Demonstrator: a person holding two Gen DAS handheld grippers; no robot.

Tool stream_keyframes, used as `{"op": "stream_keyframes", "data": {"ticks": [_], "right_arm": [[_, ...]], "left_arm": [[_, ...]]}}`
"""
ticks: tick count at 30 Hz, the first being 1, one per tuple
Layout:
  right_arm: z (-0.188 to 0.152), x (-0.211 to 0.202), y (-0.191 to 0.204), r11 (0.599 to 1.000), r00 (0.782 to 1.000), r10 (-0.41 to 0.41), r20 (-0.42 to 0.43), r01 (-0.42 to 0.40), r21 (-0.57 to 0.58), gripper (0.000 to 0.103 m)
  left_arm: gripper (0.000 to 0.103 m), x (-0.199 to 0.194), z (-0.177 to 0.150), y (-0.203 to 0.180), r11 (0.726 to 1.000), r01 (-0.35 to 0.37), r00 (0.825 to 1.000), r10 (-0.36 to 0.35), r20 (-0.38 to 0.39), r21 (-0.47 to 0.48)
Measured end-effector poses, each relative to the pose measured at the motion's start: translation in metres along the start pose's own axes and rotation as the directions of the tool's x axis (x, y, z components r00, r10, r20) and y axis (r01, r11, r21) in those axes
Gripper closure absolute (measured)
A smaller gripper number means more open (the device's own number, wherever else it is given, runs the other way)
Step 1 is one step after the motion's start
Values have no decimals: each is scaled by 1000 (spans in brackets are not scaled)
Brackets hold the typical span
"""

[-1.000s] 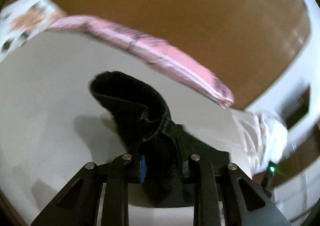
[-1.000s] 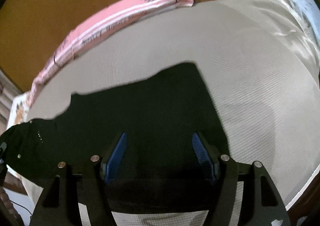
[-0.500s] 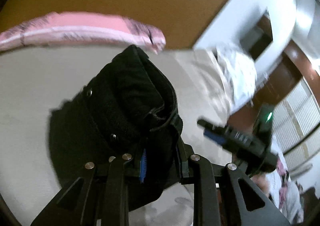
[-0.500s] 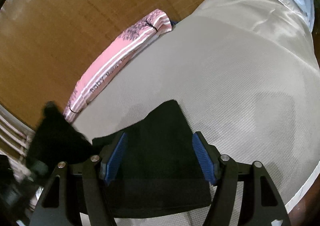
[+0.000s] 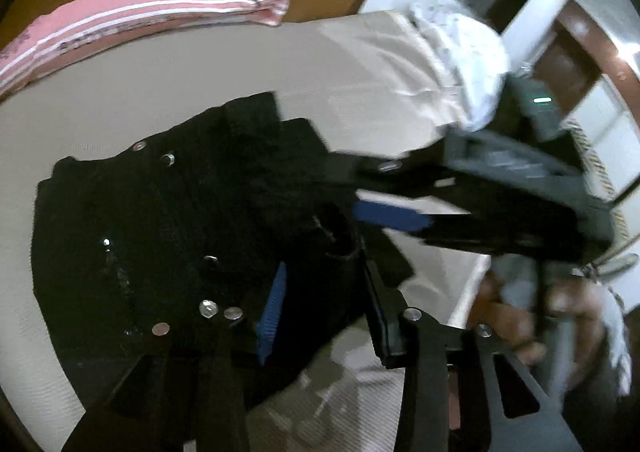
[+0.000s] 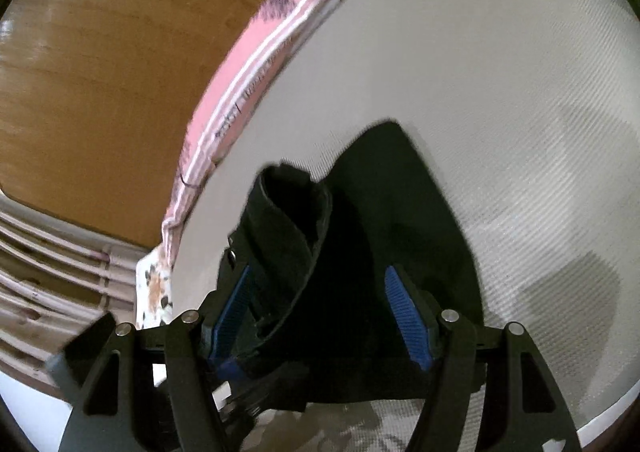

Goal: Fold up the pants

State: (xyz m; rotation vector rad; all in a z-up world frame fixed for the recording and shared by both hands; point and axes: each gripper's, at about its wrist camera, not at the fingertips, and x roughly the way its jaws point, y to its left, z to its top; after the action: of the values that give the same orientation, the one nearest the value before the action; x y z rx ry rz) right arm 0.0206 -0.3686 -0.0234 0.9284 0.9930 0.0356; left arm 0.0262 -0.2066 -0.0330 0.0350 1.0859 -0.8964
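The black pants [image 5: 168, 228] lie folded over on the beige bed sheet [image 5: 120, 92], with metal rivets showing on the waist part. My left gripper [image 5: 324, 308] is shut on the pants' waistband and holds it over the lower layer. My right gripper [image 6: 320, 312] is open, its blue pads [image 6: 408, 316] on either side of the raised waistband [image 6: 288, 228] and over the flat leg part [image 6: 400, 212]. The right gripper also shows in the left wrist view [image 5: 400, 212], close to the right of the cloth.
A pink striped folded blanket [image 5: 140, 20] lies along the bed's far edge against a brown wooden headboard [image 6: 100, 52]. A white pillow [image 5: 464, 52] sits at the far right. The bed's front edge [image 6: 600, 412] is near.
My left gripper has carried the waistband across and down onto the leg part, doubling the pants. The right gripper stayed open over the legs and now sits close to the left one.
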Motion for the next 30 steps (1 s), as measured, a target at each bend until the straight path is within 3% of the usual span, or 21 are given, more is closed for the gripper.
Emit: {"op": "stream_keyframes", "data": {"ticks": [4,7,11,15,20,22,24,27,30], "right_arm": [[-4,10,-5,1000,999,-12,-32,12,-8,38],[-3,21,-7,998,997,-31,-70,28,-55,38],[5,31,-12,991,993,-9,-115,-6,-131,41],[17,41,-18,983,987,35,-157,-62,-172,52],[27,52,-20,971,979,94,-179,-130,-202,55],[29,58,-18,964,976,110,-189,-151,-221,55],[29,59,-17,957,969,140,-205,-186,-222,57],[21,66,-10,938,946,184,-266,-249,-239,70],[17,73,-7,942,956,137,-258,-207,-265,76]], "left_arm": [[60,-20,-4,6,1000,-15,999,15,31,-10],[56,-39,-11,34,992,-108,991,113,74,-65],[54,-60,-18,78,952,-256,959,272,82,-170],[52,-71,-31,126,894,-338,930,366,42,-294],[52,-72,-55,168,836,-376,917,397,-33,-400],[52,-67,-62,173,825,-377,919,391,-57,-421],[52,-65,-66,177,822,-367,923,378,-64,-435],[52,-62,-67,178,816,-376,920,385,-73,-439],[52,-59,-66,179,814,-384,918,389,-81,-435]]}}
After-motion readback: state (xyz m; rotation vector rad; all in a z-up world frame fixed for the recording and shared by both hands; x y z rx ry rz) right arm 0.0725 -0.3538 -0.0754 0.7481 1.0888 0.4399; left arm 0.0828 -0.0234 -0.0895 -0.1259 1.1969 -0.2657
